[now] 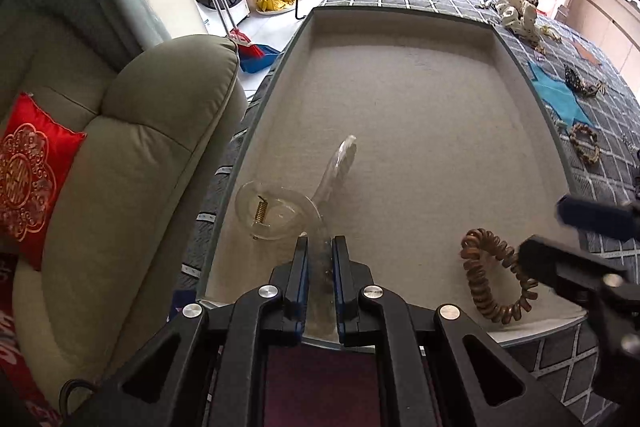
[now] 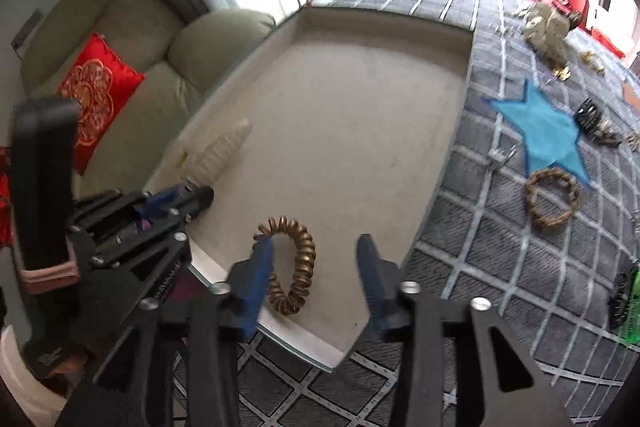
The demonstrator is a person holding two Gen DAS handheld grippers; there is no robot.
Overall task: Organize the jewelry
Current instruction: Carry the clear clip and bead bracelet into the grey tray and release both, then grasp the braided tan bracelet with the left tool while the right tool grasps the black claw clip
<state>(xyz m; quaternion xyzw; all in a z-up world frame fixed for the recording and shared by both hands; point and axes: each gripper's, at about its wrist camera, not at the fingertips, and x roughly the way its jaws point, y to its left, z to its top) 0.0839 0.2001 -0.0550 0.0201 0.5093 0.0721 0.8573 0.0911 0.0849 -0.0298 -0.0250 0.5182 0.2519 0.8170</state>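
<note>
The right gripper (image 2: 316, 251) stands half open over the bronze spiral coil hair tie (image 2: 294, 265), which lies on the beige felt-lined tray (image 2: 360, 107) touching the left finger. The left gripper (image 1: 320, 247) pinches a clear plastic hair clip (image 1: 280, 211).

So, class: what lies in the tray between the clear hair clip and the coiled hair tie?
Only bare tray lining between clear hair clip and coiled hair tie, in the left wrist view.

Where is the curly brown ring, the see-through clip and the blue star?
curly brown ring (image 2: 302, 259), right wrist view, its right coils.
see-through clip (image 1: 280, 215), left wrist view, its round end.
blue star (image 2: 544, 135), right wrist view, its middle.
</note>
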